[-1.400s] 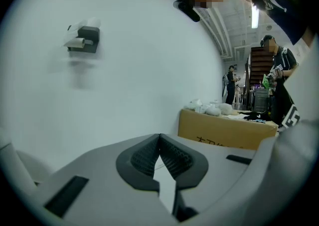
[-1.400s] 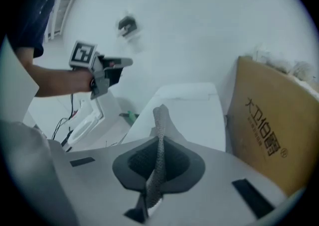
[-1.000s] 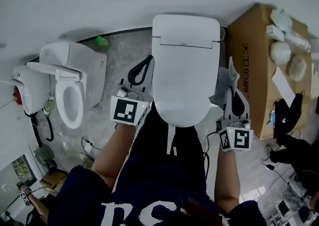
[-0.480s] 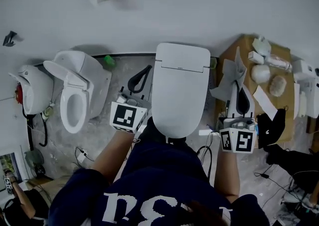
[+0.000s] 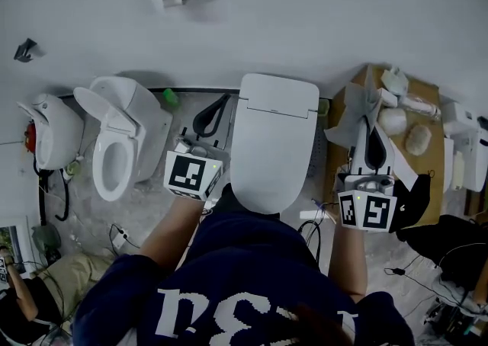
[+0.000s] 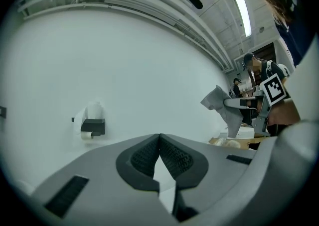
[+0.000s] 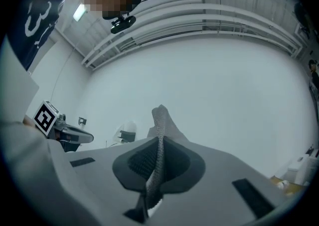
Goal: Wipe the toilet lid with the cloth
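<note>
Well, both flank toilet lid (image 5: 273, 142): right gripper (image 7: 158, 143) pinches cloth (image 5: 351, 122) (left gripper (image 6: 159, 140) closed).

Lab: side-by-side toilets (image 5: 274, 146), loose cables (image 5: 415, 274).

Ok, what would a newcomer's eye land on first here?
The closed white toilet lid, dead centre in front of the person. Right of it the right gripper is shut on a grey cloth, above a cardboard box; the left gripper, shut and empty, flanks the lid's left side.
</note>
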The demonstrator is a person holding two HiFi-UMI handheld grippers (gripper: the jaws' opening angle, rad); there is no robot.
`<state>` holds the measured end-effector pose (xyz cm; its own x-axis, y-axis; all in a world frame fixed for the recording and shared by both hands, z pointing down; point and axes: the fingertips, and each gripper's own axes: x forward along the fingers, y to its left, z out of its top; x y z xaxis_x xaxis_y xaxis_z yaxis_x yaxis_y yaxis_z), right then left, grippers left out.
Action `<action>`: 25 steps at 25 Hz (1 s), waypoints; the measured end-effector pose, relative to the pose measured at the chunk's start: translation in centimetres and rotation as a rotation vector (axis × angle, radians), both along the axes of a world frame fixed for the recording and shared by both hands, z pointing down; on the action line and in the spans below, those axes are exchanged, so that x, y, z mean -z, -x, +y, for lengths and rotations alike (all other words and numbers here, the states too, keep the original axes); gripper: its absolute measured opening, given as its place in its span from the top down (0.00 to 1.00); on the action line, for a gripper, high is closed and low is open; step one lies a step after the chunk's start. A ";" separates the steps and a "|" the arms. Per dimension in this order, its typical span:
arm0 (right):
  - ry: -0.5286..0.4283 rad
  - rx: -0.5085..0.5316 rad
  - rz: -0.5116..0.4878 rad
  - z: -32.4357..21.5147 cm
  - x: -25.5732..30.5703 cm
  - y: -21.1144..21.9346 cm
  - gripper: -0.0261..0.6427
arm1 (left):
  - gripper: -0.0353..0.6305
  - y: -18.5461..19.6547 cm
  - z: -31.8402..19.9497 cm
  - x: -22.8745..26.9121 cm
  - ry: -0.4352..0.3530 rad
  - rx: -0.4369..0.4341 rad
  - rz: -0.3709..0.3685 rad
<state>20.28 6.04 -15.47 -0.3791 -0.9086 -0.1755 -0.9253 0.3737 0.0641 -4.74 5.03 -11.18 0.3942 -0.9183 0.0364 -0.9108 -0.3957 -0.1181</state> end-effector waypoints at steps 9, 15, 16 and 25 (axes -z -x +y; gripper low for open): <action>-0.016 0.012 0.003 0.0 0.7 -1.2 0.93 | 0.92 -0.8 0.2 0.9 -0.022 0.028 0.000; -0.016 0.015 0.007 -0.1 0.9 -2.1 0.93 | 0.92 -1.5 0.4 1.0 -0.025 0.039 -0.003; -0.017 0.014 0.009 -0.2 0.9 -2.3 0.93 | 0.92 -1.6 0.4 1.1 -0.026 0.039 -0.003; -0.010 0.002 0.010 -0.4 1.4 -4.1 0.93 | 0.92 -3.0 0.9 1.8 -0.032 0.056 -0.006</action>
